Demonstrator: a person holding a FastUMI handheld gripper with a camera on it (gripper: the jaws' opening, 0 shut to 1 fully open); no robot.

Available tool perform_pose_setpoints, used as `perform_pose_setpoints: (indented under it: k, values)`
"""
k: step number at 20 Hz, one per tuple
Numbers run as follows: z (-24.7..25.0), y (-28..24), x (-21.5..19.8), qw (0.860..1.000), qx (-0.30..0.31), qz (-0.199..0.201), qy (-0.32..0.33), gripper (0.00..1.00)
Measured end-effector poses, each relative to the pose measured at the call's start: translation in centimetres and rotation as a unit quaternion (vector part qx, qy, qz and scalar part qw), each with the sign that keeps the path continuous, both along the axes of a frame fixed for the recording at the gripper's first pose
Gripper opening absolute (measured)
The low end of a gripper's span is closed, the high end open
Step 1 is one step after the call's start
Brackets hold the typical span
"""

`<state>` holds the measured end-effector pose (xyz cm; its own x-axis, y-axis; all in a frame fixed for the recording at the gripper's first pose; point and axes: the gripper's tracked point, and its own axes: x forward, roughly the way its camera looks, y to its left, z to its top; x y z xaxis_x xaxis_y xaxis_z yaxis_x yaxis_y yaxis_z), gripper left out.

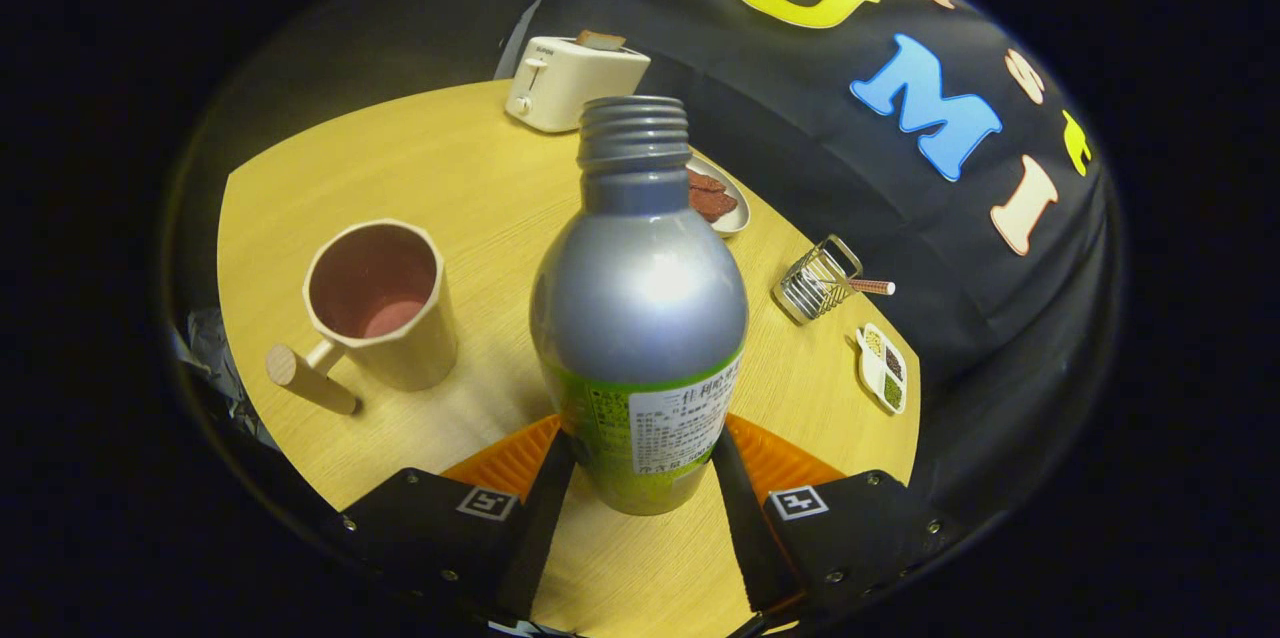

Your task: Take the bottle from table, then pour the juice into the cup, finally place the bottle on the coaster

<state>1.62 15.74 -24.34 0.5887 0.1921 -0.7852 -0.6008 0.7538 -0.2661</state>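
Note:
A silver bottle (pixel 638 308) with a green label and an uncapped threaded neck stands upright between my fingers. My gripper (pixel 638 448) is shut on the bottle, both fingers pressing on its lower body at the label. It looks lifted a little off the wooden table (pixel 480 178). To the left of the bottle stands a beige cup (pixel 385 308) with a pinkish inside and a round wooden handle pointing toward me; its mouth is open and faces up.
Beyond the bottle sit a white toaster (pixel 570 80) with a slice in it and a plate (pixel 722 198) holding reddish-brown food. To the right are a small wire rack (pixel 822 278) with a stick and a little divided dish (pixel 882 368) near the table's edge.

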Motion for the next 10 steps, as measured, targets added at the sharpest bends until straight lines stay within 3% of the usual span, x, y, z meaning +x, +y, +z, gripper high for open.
perform_pose_setpoints:
  k: [4,10]
  values:
    - [0.6,0.6,1.4,0.997,0.070,-0.030,-0.008,0.76]
    - [0.5,0.8,4.2,0.991,0.119,-0.063,-0.012,0.76]
